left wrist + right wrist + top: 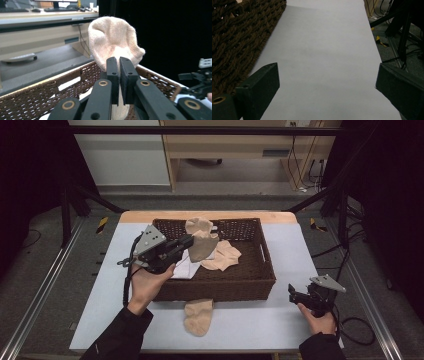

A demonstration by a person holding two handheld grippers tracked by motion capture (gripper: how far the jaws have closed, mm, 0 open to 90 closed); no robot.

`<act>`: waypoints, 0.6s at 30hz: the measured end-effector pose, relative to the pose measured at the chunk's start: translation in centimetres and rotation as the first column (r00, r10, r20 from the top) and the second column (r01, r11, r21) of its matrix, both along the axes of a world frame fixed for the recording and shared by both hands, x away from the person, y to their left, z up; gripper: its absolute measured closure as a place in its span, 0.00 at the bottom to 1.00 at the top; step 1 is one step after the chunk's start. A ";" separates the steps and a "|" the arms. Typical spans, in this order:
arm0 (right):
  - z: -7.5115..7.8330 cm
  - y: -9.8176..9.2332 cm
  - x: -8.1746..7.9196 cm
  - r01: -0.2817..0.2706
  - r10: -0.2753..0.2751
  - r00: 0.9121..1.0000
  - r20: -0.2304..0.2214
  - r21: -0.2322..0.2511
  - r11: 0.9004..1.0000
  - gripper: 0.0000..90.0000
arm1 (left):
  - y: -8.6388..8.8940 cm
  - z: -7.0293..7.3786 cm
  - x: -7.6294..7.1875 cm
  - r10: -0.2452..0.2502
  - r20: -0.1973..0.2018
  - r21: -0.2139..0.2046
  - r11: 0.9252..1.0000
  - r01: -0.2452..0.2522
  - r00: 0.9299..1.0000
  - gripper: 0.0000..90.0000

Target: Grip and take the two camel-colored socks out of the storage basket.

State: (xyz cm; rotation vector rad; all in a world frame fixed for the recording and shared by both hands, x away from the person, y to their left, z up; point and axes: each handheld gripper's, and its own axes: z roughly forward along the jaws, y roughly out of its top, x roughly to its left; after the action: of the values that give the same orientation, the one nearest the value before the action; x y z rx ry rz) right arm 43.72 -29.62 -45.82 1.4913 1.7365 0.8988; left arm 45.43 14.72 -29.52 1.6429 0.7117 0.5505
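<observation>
left gripper (189,241) pinched beige knit sock (202,240), lifted over brown wicker basket (265,265), frame centre | right gripper (295,295) spread, idle, lower right

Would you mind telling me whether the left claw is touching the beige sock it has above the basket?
Touching. In the left gripper view the left claw has its jaws shut on the beige sock, the fabric pinched between them above the basket.

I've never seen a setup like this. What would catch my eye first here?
Probably the left gripper, shut on a beige knitted sock and lifting it above the dark brown woven wicker basket in the middle of the table. Another beige sock lies on the white table cover in front of the basket, while the right gripper waits open at the right edge.
</observation>
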 end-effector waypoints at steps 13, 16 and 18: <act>0.1 0.0 -0.1 0.005 -0.005 1.000 0.002 0.005 1.000 0.06 | 1.1 0.3 -3.7 -0.046 0.042 -0.025 0.999 0.047 0.998 0.95; 0.1 0.0 -0.1 0.006 -0.006 1.000 0.000 0.007 1.000 0.06 | 1.2 -0.3 -4.7 -0.065 0.034 -0.014 0.998 0.065 0.997 0.95; 0.1 0.0 -0.1 0.006 -0.006 1.000 0.001 0.006 1.000 0.06 | 1.2 -0.7 -5.1 -0.076 0.028 -0.006 0.997 0.076 0.997 0.95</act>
State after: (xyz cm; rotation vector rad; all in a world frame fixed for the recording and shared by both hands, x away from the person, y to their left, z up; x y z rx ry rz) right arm 43.59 -29.63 -45.72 1.4986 1.7297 0.9018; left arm 40.33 15.91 -30.23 1.6458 0.6275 0.5152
